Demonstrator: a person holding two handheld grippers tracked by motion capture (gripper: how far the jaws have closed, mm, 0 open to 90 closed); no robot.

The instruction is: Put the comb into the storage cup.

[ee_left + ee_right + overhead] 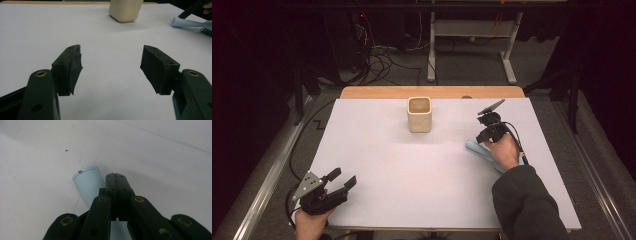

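A cream square cup (419,114) stands upright at the back middle of the white board (412,170); it also appears in the left gripper view (125,10). A light blue brush (477,149) lies flat at the right, and its dark bristles (206,31) show in the left gripper view. My right gripper (481,136) hangs just over the brush's handle end (87,182). Its jaws are shut against each other (115,174), with the handle beside and beneath them, not between them. My left gripper (343,176) rests at the near left corner, open and holding nothing (111,50).
The board lies on a wooden table whose edge (432,92) shows at the back. Cables (382,60) and desk legs (431,50) are on the floor beyond. Wide bare board lies between the two grippers and in front of the cup.
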